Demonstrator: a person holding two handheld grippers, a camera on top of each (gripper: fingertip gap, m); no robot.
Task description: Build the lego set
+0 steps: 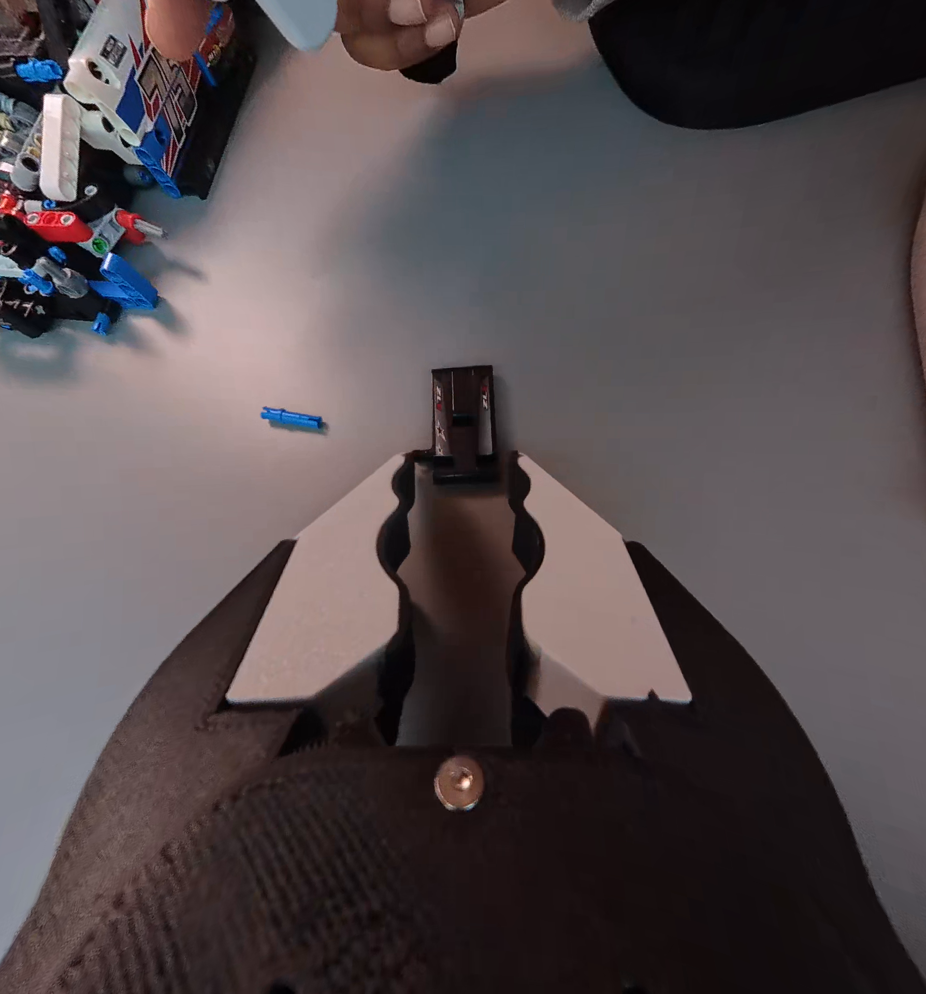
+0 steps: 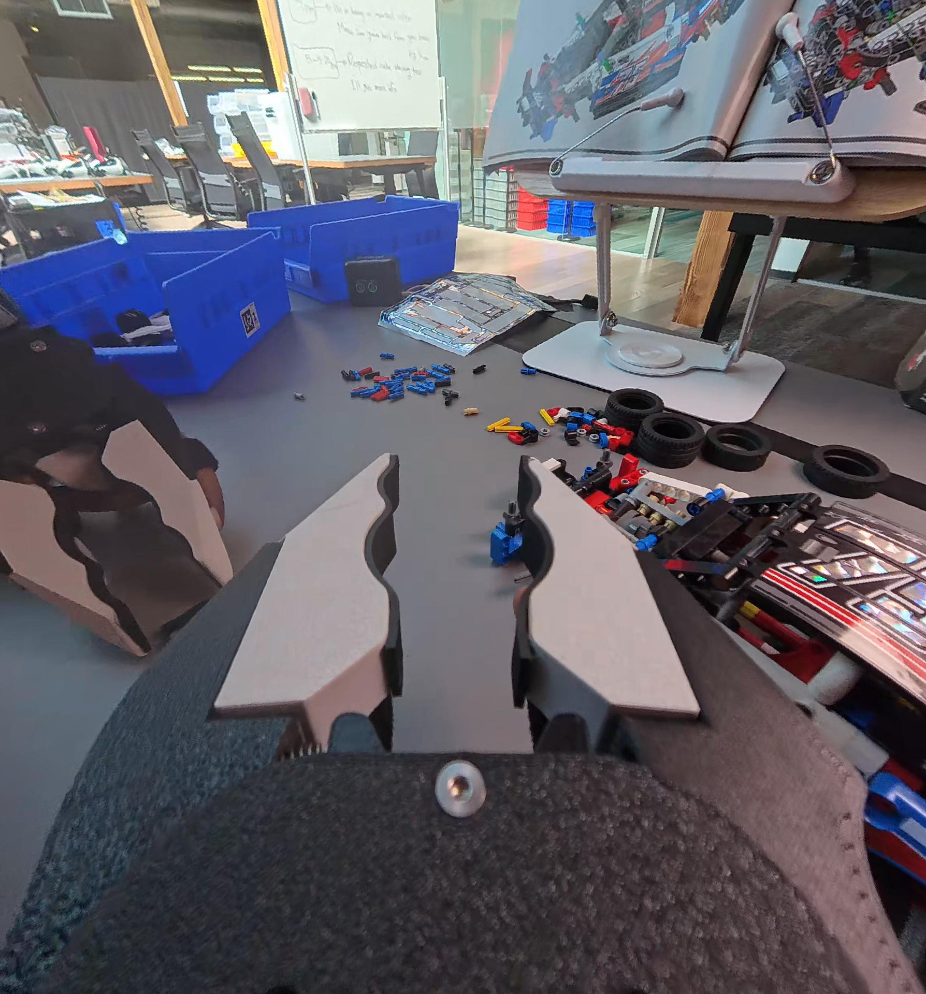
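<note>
Stickered black panel (image 1: 462,425) between jaws

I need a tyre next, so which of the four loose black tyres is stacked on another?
None clearly is. The two left tyres touch and overlap in view; the other two lie apart, flat on the table.

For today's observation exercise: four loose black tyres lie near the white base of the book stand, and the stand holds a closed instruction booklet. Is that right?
One detail is wrong: the instruction booklet is open, not closed, as the right wrist view shows. The four black tyres do lie near the stand's white base.
</note>
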